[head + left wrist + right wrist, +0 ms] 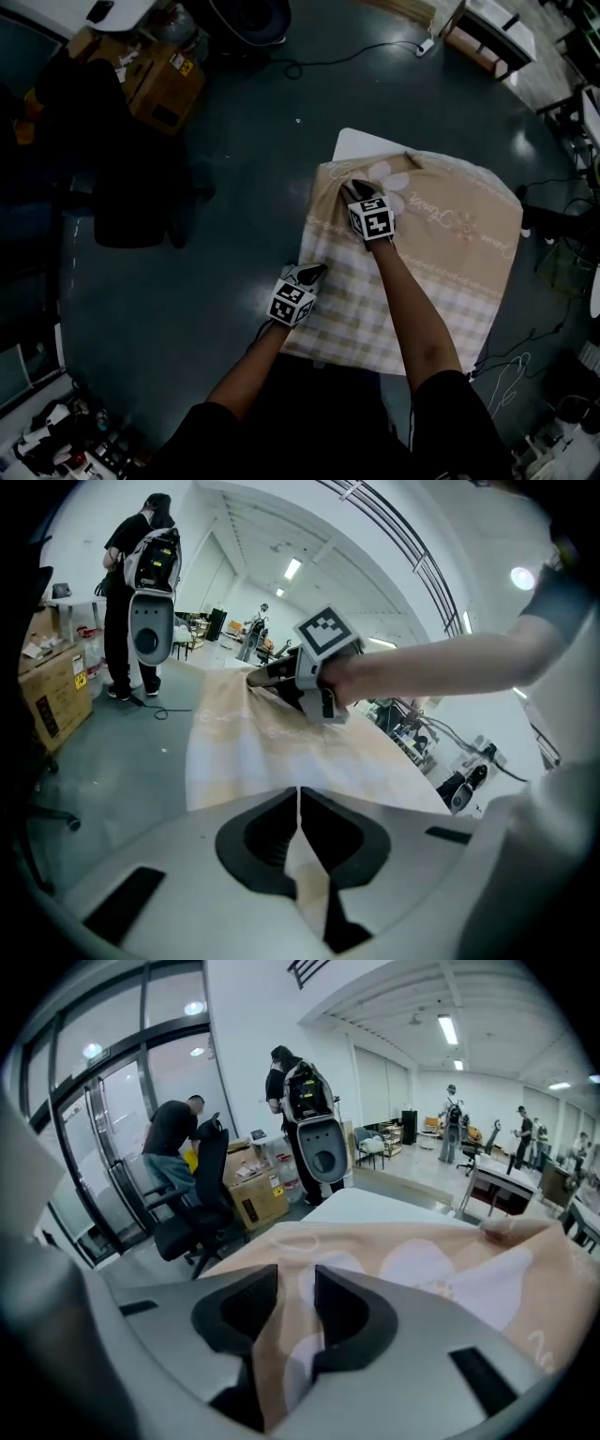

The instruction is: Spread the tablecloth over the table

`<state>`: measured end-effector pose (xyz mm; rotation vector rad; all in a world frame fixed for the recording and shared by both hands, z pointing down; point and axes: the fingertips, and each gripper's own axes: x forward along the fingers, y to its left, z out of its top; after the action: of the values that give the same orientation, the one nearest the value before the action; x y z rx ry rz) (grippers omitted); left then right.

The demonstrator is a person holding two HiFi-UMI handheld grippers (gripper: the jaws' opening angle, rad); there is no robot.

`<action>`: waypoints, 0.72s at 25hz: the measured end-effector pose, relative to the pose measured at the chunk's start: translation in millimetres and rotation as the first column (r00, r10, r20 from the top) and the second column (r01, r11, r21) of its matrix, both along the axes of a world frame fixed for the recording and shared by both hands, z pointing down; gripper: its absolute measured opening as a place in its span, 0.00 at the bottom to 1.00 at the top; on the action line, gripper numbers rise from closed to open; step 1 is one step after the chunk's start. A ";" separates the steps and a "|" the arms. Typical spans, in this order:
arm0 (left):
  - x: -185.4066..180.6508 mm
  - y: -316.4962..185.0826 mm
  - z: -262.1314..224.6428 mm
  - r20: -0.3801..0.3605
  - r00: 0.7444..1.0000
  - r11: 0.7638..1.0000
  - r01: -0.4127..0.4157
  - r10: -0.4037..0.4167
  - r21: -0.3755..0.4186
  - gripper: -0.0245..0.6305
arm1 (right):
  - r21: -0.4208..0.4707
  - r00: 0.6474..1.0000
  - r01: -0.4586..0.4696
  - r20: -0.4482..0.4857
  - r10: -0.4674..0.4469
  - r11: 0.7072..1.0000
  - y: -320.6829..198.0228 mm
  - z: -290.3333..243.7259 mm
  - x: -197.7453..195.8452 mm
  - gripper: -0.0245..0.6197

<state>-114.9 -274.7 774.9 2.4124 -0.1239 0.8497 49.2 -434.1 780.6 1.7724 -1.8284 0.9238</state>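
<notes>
Covering so far: the cloth (441, 253) lies over most of the table (361, 143); only the far-left corner shows bare white.
left gripper (312, 273): jaws closed tight on the cloth's left edge, near the corner on the person's side.
right gripper (353, 189): jaws partway apart, with a bunched fold of cloth filling the gap, seemingly pinched; wrinkles run in toward its tip.
key relation: the bare corner lies just beyond the right gripper's tip, on the side away from the person; the cloth is puckered back from it there.
nearer hand: the right, plainly; the left is well apart, back along the same edge.
axis: the two grippers stand roughly in line with the cloth's left edge, and that line points at the bare corner.
next move, as a judgement: the right carries its fold outward along that line over the corner, while the left anchors the near end.
risk: a loose pinch could let the fold slip out.
</notes>
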 end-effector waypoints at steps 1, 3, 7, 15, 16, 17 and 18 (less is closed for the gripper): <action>-1.6 -1.8 -3.2 -0.007 1.000 1.000 -0.002 0.002 -0.011 0.07 | 0.012 0.999 -0.034 0.005 0.033 0.999 7.2 -6.7 0.1 0.25; -4.2 -8.0 -12.1 -0.027 1.000 1.000 -0.013 0.013 -0.013 0.07 | 0.045 0.993 -0.118 -0.004 0.118 0.992 30.6 -23.5 -2.6 0.25; -0.6 -20.0 -32.0 -0.073 0.994 0.997 -0.082 0.083 0.013 0.07 | 0.088 0.958 -0.288 0.011 0.288 0.954 102.8 -46.4 -27.5 0.25; -15.5 -54.1 -65.1 -0.092 0.974 0.975 -0.197 0.206 0.101 0.07 | 0.069 0.863 -0.495 0.154 0.481 0.866 196.0 -59.0 -120.1 0.11; -21.2 -57.8 -69.4 -0.090 0.973 0.973 -0.203 0.213 0.113 0.07 | 0.077 0.860 -0.499 0.168 0.482 0.863 199.5 -62.1 -132.8 0.10; -27.3 -62.1 -74.0 -0.088 0.972 0.971 -0.206 0.217 0.124 0.07 | 0.084 0.860 -0.497 0.178 0.478 0.863 201.3 -65.2 -145.3 0.09; -32.9 -67.5 -79.2 -0.085 0.972 0.969 -0.206 0.218 0.135 0.07 | 0.092 0.862 -0.493 0.184 0.472 0.865 201.2 -68.9 -156.8 0.09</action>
<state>-147.9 -342.2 695.7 2.6150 0.1259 0.8352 -107.6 -232.9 711.8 2.3735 -1.5854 1.1707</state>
